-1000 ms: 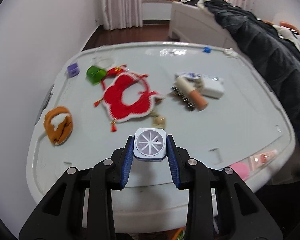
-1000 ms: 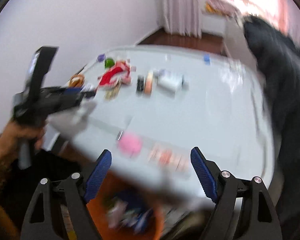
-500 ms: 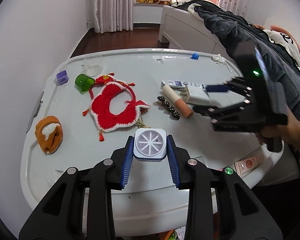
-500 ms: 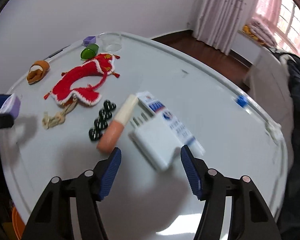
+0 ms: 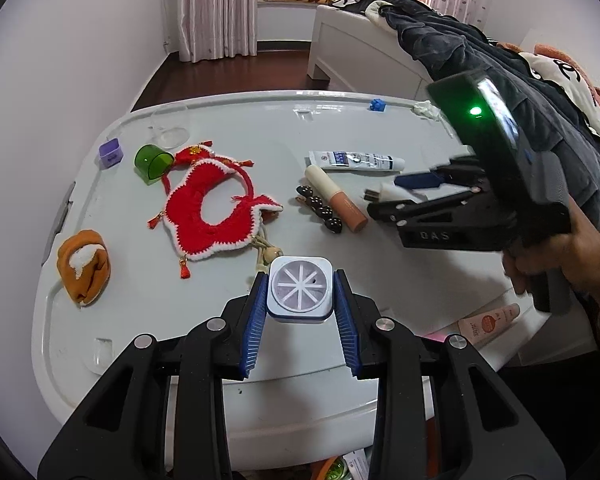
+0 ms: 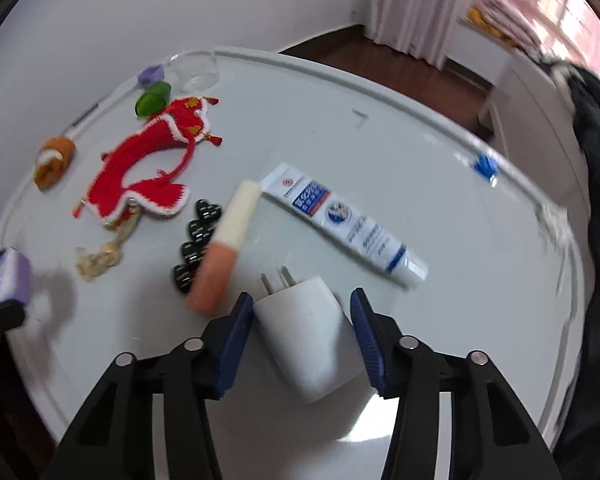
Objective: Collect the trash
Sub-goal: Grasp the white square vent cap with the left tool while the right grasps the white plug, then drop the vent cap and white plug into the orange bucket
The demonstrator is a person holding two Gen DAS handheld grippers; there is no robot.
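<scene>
My left gripper [image 5: 300, 300] is shut on a small white and lilac square box [image 5: 300, 290], held above the front of the white table [image 5: 380, 272]. My right gripper [image 6: 302, 322] is open, its jaws on either side of a white plug adapter [image 6: 306, 336] lying on the table; it also shows in the left wrist view [image 5: 416, 190]. Beside the adapter lie a white and blue tube [image 6: 342, 222], a peach and cream stick [image 6: 224, 248] and a black beaded clip [image 6: 194, 246].
A red knitted piece [image 5: 208, 212], a green cup [image 5: 152, 162], a lilac box [image 5: 110, 152], an orange sock [image 5: 84, 272], a clear glass [image 5: 168, 128] and a beige cord [image 6: 100, 258] lie on the table. An orange bin [image 5: 332, 468] shows below the front edge.
My right gripper has moved forward and down over the table until the plug adapter sits between its open jaws. My left gripper still holds the box and has barely moved.
</scene>
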